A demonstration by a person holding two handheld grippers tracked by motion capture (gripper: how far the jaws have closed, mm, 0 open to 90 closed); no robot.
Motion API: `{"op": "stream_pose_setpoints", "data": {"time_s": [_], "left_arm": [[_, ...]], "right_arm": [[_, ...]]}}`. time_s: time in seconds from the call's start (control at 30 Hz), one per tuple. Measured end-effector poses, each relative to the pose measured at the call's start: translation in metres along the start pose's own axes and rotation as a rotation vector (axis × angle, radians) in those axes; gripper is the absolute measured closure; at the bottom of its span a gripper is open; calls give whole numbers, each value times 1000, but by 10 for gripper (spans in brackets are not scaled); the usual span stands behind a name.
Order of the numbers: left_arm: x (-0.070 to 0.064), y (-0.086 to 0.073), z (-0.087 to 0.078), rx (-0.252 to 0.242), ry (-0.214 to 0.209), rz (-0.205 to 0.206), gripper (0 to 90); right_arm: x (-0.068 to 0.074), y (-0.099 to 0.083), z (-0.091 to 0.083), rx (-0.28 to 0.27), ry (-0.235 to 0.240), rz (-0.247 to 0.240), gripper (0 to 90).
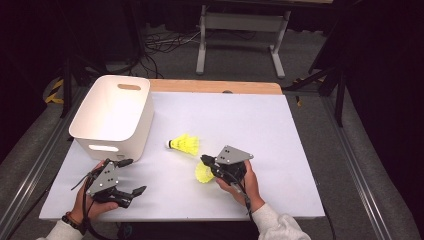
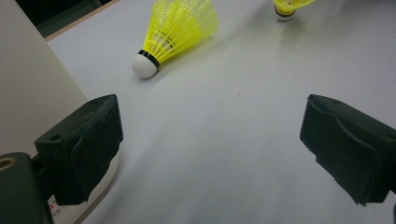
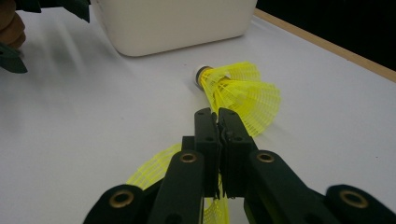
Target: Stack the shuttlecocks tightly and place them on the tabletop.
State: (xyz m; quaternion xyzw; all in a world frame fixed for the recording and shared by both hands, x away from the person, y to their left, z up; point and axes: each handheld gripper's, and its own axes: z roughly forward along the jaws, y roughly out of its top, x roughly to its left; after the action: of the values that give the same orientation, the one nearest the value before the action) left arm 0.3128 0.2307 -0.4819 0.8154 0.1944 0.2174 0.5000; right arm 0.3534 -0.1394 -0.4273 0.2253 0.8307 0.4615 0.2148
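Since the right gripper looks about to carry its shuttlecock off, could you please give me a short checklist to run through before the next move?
1. Right gripper clamped on the held shuttlecock: ok, jaws pressed together on its yellow skirt.
2. Grip firm enough to lift: cannot tell, only thin skirt mesh is pinched.
3. White bin upright with its mouth open: ok.
4. Second shuttlecock out of the way: not ok, it lies on its side between the right gripper and the bin.
5. Left gripper free: ok, jaws wide apart, nothing between them, beside the bin's front wall.
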Motion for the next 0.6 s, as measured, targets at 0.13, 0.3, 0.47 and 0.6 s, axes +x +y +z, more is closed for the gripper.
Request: {"op": "stream_pose_setpoints", "data": {"time_s": [0.13,0.3,0.47,0.6], "left_arm": [[0,0,0,-3,-1,-6,67],[0,0,-1,-6,0,-7,67],[0,0,-1,-4,-3,-4,67],[0,0,-1,-4,-5,-3,68]], "right_arm": [[-6,-3,-5,-4,-17,20,860],[-13,-7,-13,6,-26,29,811],[-22,-12,-21,18,-44,42,770],[-28,-16,-27,16,-62,54,767]]}}
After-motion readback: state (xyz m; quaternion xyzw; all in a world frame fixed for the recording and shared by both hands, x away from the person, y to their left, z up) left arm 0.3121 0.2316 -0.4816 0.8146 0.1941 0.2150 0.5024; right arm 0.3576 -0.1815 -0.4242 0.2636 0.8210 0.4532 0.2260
